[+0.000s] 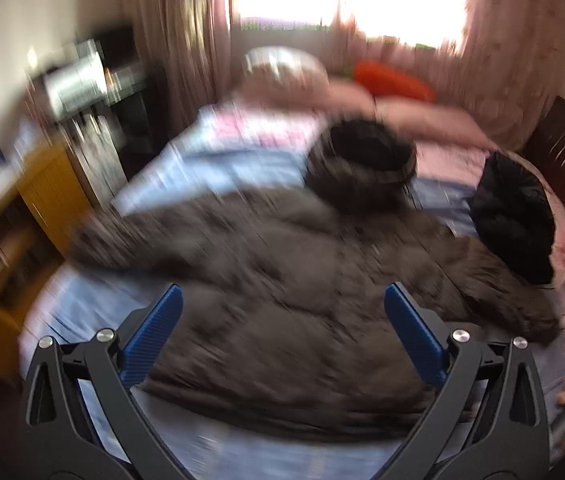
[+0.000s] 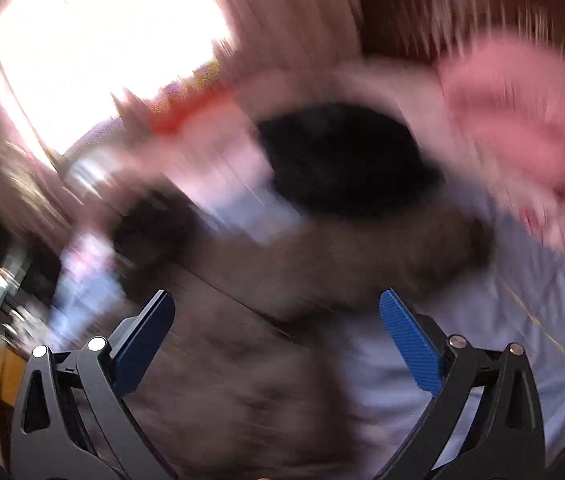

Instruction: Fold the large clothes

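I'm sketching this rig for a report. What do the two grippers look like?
Both look alike: the left gripper and the right gripper each have two curved black arms with triangular cut-outs, round silver pivot pins, and flat ribbed blue fingers. No cables, markings or sleeves show.

My left gripper (image 1: 282, 300) has matt black plastic arms, shiny round metal pins and ribbed blue pads (image 1: 414, 328); my right gripper (image 2: 277, 307) looks the same. The puffy brown quilted jacket (image 1: 282, 300) is soft cloth with a dull finish, lying on a smooth pale blue cloth bedsheet (image 1: 210, 172). The yellow-brown wooden cabinet (image 1: 42, 200) looks smooth, and the dark wooden slatted headboard (image 1: 562, 152) slightly glossy.
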Tool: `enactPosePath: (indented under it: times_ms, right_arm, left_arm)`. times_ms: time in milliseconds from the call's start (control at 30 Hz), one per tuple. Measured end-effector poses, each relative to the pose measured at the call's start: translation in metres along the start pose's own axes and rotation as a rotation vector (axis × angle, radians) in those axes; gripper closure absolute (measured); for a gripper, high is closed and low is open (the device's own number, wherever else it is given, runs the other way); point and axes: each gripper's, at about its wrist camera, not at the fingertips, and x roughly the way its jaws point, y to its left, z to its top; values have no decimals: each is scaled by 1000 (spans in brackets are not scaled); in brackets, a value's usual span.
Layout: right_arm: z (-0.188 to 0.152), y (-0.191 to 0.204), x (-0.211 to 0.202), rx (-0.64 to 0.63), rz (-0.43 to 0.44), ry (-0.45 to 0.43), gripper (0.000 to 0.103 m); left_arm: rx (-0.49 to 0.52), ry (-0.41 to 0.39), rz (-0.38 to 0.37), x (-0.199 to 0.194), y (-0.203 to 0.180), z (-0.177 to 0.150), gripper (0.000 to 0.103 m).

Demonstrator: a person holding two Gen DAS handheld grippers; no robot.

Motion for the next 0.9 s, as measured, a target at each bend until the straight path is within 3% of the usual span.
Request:
enactPosePath:
  times_ms: [100, 167, 233, 267, 300, 367, 467, 500, 533, 567, 600, 633, 700, 800, 900]
  right_arm:
    - [20, -76, 80, 147, -33, 202, 1]
    - [26, -124, 110, 264, -27, 260, 1]
    - [29, -162, 125, 430, 76, 295, 1]
    - [30, -180, 135, 544, 178, 320, 1]
    - [31, -190, 143, 611, 243, 337, 1]
    - [38, -199, 158, 634, 277, 345, 1]
    - [46, -198, 178, 627, 265, 365, 1]
    - [46, -197, 186, 644, 258, 376, 4]
    - [47, -196, 186, 651, 231, 371, 20]
    - [52, -195, 182, 655, 207, 329, 35]
    - [58, -193, 177, 659, 265, 276, 86]
    - [64, -192, 172, 670, 292, 250, 99]
    - [84, -182, 137, 666, 310, 94, 99]
    - [108, -141, 87, 558, 372, -51, 100]
    - [121, -43, 26, 323, 520, -150, 100]
  left_arm:
    - [44, 194, -108, 68, -34, 1, 2]
    - [171, 251, -87, 107, -64, -11, 2]
    - [270, 267, -19, 142, -88, -28, 2]
    - [294, 298, 34, 162, -97, -40, 2]
    - [305, 331, 56, 174, -99, -49, 2]
    - [329, 440, 40, 201, -115, -69, 2]
    - [363, 458, -5, 202, -133, -83, 2]
    - [384, 448, -7, 200, -138, -86, 2]
    - [423, 433, -2, 194, -142, -88, 2]
    - [457, 418, 8, 188, -143, -88, 2]
    - [483, 404, 25, 183, -145, -88, 2]
    - [501, 388, 53, 173, -141, -83, 2]
    - [490, 355, 76, 157, -129, -70, 2]
    - [399, 286, 54, 121, -99, -35, 2]
    - [277, 186, 50, 87, -52, 5, 2]
